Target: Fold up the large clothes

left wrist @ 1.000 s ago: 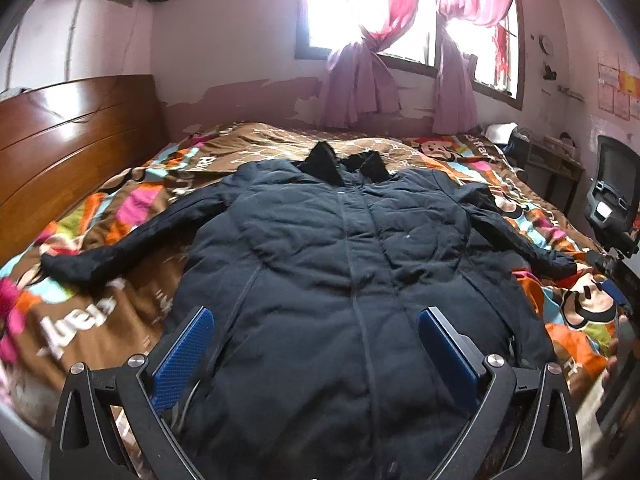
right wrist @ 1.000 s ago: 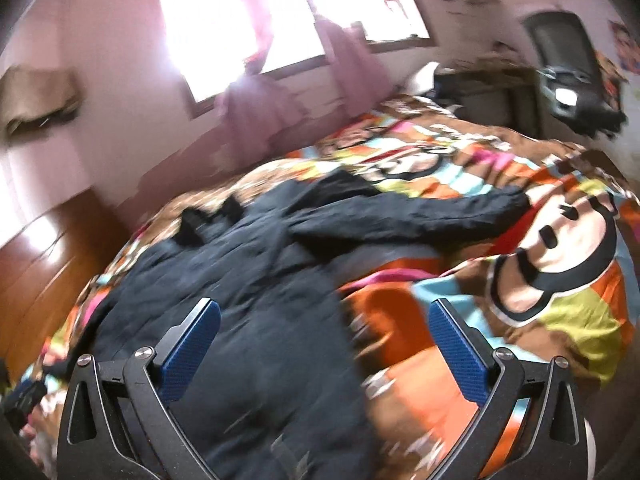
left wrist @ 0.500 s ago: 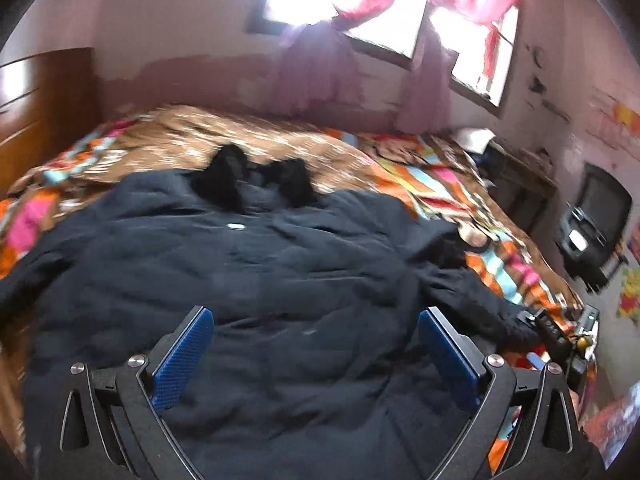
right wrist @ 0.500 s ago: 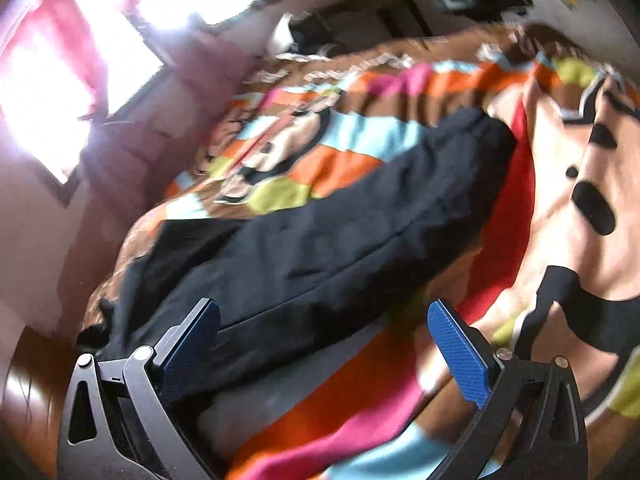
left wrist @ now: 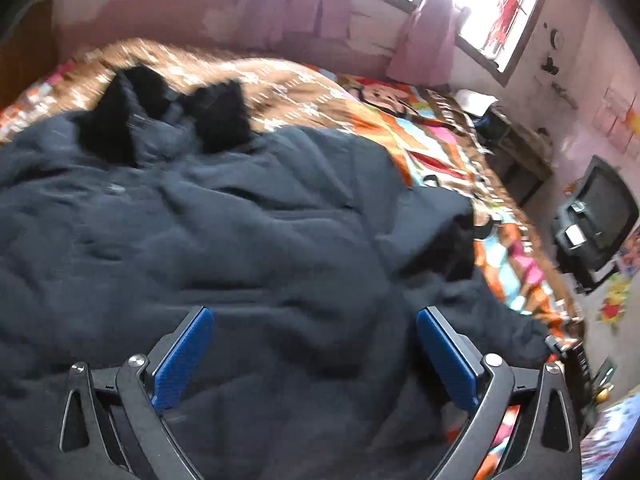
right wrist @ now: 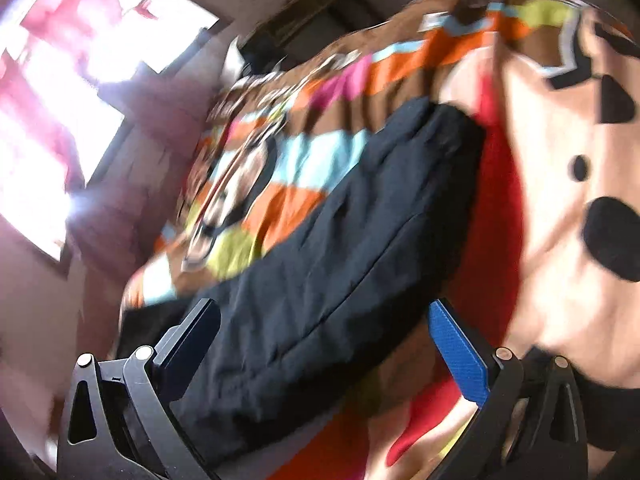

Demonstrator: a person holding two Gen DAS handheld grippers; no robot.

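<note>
A large dark navy padded coat (left wrist: 224, 240) with a black fur collar (left wrist: 220, 116) lies spread flat on the bed. My left gripper (left wrist: 314, 354) is open and empty, low over the coat's body. In the right wrist view the coat's right sleeve (right wrist: 340, 264) lies across the colourful bedspread, its cuff (right wrist: 452, 128) pointing away. My right gripper (right wrist: 326, 354) is open and empty, straddling the sleeve just above it.
The bed carries a bright cartoon-monkey bedspread (left wrist: 404, 132). Pink curtains and a bright window (left wrist: 472, 12) are behind the bed. A dark TV (left wrist: 600, 216) and a low desk (left wrist: 516, 152) stand at the right of the bed.
My left gripper has moved forward and right over the coat's body. My right gripper has dropped closer to the right sleeve, which now lies between its fingers. Both stay open.
</note>
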